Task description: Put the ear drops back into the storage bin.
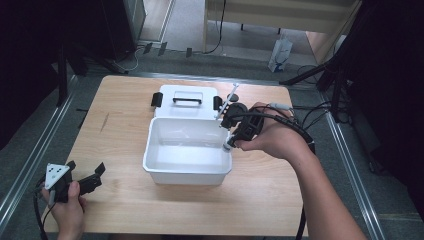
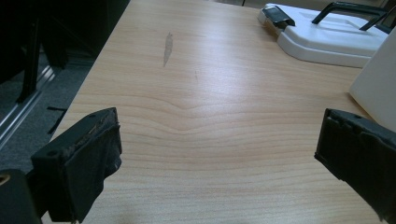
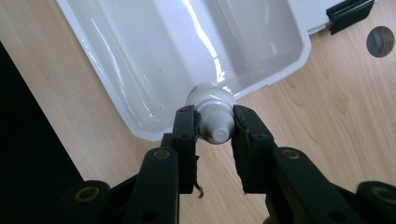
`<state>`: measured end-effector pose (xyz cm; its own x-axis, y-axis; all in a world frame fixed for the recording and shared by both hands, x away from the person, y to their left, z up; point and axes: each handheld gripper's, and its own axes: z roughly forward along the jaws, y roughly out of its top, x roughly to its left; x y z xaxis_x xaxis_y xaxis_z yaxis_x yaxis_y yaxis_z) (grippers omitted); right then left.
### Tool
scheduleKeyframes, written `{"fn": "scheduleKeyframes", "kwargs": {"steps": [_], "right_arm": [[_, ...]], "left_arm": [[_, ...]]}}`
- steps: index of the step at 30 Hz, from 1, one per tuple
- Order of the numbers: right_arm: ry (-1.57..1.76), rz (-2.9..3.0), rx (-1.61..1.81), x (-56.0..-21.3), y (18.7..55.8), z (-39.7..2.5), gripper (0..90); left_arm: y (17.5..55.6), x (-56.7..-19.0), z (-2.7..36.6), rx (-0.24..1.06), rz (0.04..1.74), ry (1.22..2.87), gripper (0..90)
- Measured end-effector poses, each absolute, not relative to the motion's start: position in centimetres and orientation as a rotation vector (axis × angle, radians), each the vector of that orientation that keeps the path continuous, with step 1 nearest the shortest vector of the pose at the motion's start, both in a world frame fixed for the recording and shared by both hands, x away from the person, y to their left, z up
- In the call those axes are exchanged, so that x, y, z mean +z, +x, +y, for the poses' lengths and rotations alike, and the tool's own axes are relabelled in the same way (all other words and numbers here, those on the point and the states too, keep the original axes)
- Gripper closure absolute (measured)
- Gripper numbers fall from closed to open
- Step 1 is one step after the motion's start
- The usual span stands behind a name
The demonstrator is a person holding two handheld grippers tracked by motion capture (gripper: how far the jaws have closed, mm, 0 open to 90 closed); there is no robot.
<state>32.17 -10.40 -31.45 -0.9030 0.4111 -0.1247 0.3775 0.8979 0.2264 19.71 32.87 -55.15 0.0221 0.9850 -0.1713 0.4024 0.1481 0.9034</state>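
Our right gripper clamps a white tube by its cap end; the tube's long axis runs away from the jaws, over the near rim of the box at frame centre. The box looks empty. Our left gripper, lower left, is open and farther off.

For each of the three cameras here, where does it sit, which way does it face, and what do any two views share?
High view: above the person's side, facing forward and down on the table; both forearms, the left gripper and right gripper show.
Left gripper view: rides the left gripper, looking low across the bare wood toward the lid; its open fingers show.
Right gripper view: rides the right gripper, looking down at the white tube over the bin's rim.
Shared: the white bin shows in the high and right gripper views.
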Motion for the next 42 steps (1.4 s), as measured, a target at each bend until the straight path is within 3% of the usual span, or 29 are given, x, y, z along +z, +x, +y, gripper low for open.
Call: {"fn": "scheduleKeyframes", "kwargs": {"steps": [42], "right_arm": [[0.216,2.986,0.174,-40.5,33.6,-8.1,71.9]], "left_arm": [[19.7,-55.2,32.9,0.821,1.532,1.397,0.9]]}}
